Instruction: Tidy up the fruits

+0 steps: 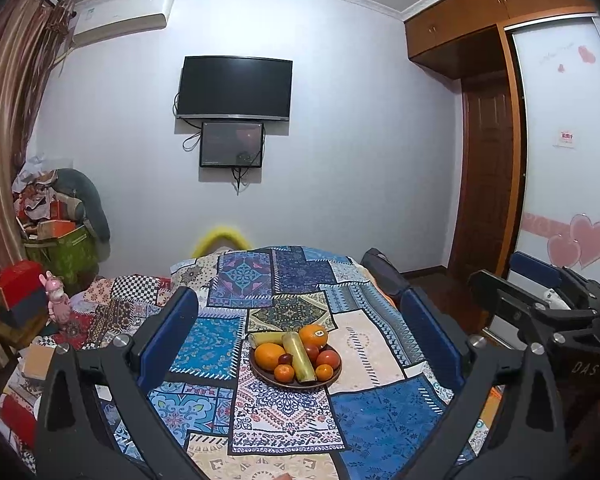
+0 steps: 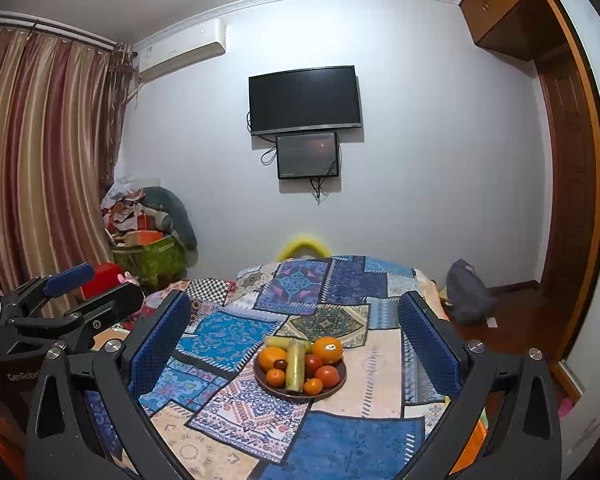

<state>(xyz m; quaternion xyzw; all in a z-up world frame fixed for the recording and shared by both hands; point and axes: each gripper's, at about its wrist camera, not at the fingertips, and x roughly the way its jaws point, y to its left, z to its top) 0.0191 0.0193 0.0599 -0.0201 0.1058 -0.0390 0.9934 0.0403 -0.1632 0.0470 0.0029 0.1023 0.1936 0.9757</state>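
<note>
Two grippers up over patchwork cloth, both spread wide, nothing held: left gripper, right gripper. Brown fruit bowl mid-table, well ahead of both. In bowl: oranges, red fruit, wrapped yellow-green cylinder lying across pile.

In the brown bowl, ahead of the left hand-held gripper, the small dark fruit is too small to identify. A pale fruit lies partly hidden behind the large orange. The picture's edge cuts off the right hand-held gripper.
</note>
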